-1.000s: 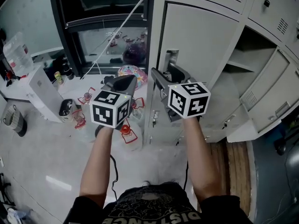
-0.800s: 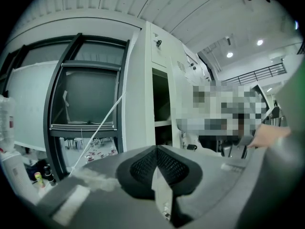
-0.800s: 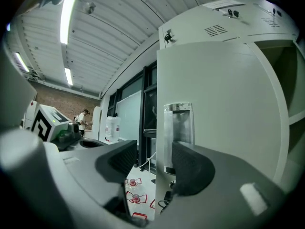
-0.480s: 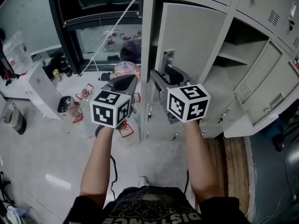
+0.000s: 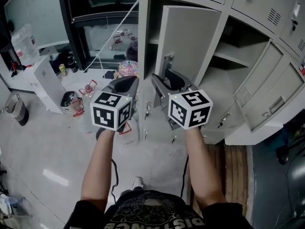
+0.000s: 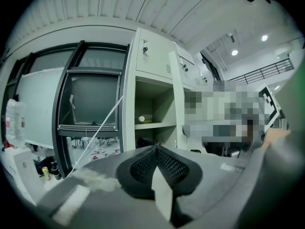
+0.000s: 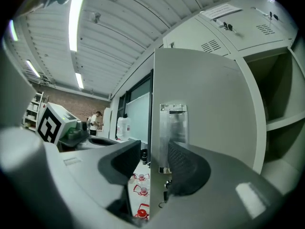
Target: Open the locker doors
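Observation:
The grey locker door (image 5: pixel 190 37) stands partly swung out, and the dark compartment behind it shows at its left edge. My right gripper (image 5: pixel 164 78) straddles that free edge beside the metal handle plate (image 5: pixel 167 63). In the right gripper view the door (image 7: pixel 205 94) edge runs between the jaws of my right gripper (image 7: pixel 155 156), which have just been closing. The right pad (image 7: pixel 183 163) lies against the handle plate (image 7: pixel 172 123), while a slit of daylight separates the left jaw from the edge. My left gripper (image 5: pixel 125 82) hovers left of the door, shut and empty (image 6: pixel 156 149).
Lockers to the right stand with doors open (image 5: pixel 267 94) and a shelf (image 5: pixel 233 56) exposed. On the floor at left are small bottles in red frames (image 5: pixel 88 92), a white box (image 5: pixel 47 82) and a dark bin (image 5: pixel 16 109). A dark window frame (image 5: pixel 102 18) lies behind.
The locker door has swung further out with my right gripper at its edge, exposing the compartment. Both grippers have drawn back from the lockers together.

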### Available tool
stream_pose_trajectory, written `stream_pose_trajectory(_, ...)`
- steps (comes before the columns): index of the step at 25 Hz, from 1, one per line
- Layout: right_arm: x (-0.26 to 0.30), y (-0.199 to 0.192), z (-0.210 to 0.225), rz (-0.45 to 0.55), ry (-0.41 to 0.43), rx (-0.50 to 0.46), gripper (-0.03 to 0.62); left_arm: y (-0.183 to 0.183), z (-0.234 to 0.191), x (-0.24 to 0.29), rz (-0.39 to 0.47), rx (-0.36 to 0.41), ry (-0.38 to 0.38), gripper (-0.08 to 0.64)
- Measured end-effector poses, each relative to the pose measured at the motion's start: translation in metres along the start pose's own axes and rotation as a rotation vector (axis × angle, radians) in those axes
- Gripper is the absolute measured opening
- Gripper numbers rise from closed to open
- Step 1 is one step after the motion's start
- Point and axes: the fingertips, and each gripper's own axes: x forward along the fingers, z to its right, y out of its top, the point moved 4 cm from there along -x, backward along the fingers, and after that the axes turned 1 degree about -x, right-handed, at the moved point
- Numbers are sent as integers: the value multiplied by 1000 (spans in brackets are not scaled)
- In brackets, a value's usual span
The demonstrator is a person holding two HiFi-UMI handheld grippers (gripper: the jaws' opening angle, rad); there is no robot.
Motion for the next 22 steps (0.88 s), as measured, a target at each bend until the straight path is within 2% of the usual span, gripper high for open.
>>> stream_pose_trajectory(13, -78, 0, 11, 34, 37, 3, 166, -9, 76, -15, -9, -2, 45, 3)
stream_pose_trajectory(22, -128, 0, 32, 59, -1, 21, 166, -12, 126, -3, -20, 15, -9, 3)
